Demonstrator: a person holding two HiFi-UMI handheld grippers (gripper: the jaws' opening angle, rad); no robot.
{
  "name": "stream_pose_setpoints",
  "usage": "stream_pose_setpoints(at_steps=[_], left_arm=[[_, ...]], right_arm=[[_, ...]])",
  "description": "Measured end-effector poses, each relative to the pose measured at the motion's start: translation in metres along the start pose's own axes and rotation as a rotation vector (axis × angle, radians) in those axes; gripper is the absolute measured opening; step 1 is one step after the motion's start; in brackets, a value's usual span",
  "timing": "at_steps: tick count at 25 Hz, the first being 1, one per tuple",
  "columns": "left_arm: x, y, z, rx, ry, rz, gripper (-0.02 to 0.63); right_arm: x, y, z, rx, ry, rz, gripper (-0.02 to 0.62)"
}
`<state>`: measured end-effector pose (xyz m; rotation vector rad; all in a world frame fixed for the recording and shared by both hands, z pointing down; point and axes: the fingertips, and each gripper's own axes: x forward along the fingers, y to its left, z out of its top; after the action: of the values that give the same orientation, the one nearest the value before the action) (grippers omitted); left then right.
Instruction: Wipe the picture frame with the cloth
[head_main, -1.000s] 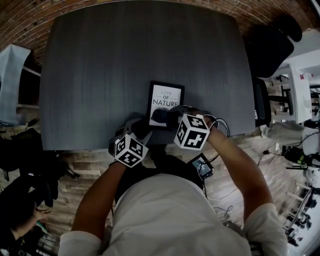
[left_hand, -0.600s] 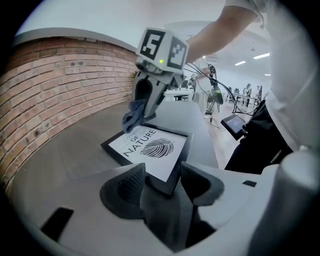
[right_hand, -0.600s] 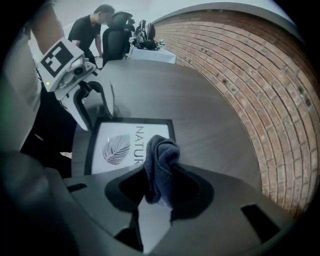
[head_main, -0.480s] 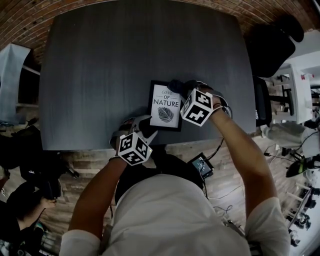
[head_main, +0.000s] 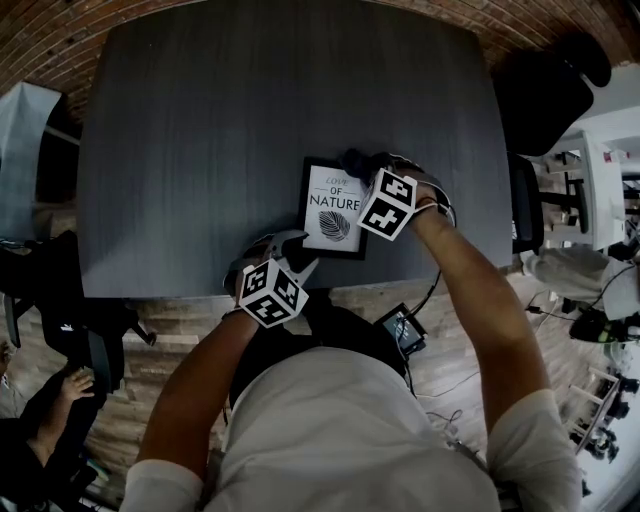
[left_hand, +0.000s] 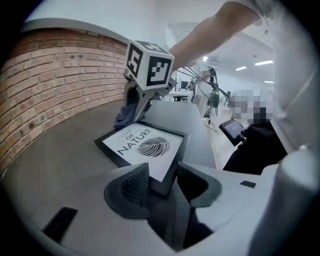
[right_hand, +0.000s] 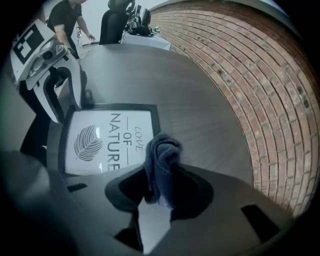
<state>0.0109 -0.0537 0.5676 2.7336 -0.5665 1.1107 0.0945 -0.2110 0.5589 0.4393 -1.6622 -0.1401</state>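
Dark grey table (head_main: 200, 120) fills the head view, with a brick wall (left_hand: 50, 85) along its far side. At the left, beyond the table's near edge, another person's hand (head_main: 75, 385) shows low on the floor side.

The left gripper (left_hand: 162, 172) sits at the table's near edge. Its jaws have just been closing, and they now clamp the near corner of the picture frame (head_main: 333, 208), one pad against each edge of that corner.

The frame lies flat on the table, close to the near edge, showing a leaf print and lettering.

The right gripper (right_hand: 162, 185) points steeply down over the frame's far right corner. Its jaws are pinched on a dark blue cloth (right_hand: 162, 160), whose bunched end hangs onto the frame's border beside the lettering.

Further right, a black office chair (head_main: 540, 90) stands off the table's corner.
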Motion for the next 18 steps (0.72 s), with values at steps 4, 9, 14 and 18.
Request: stream_pose_setpoints(at_steps=[4,9,14,18], left_arm=[[0.000,-0.001,-0.001,-0.030,0.006,0.013,0.187],[-0.001,-0.001,0.000,-0.042,0.010,0.018,0.187],[0.000,-0.001,-0.001,-0.058,0.001,0.027,0.187],[0.000,0.000,-0.001,-0.065,0.000,0.028,0.187]], right_arm=[[-0.004,0.008,-0.003,0.036,-0.020,0.007,0.124],[-0.011,0.025,-0.004,0.015,-0.029,0.016,0.124],[-0.019,0.045,-0.006,0.021,-0.040,0.043,0.124],[-0.020,0.058,-0.010,0.031,-0.049,0.050,0.124]])
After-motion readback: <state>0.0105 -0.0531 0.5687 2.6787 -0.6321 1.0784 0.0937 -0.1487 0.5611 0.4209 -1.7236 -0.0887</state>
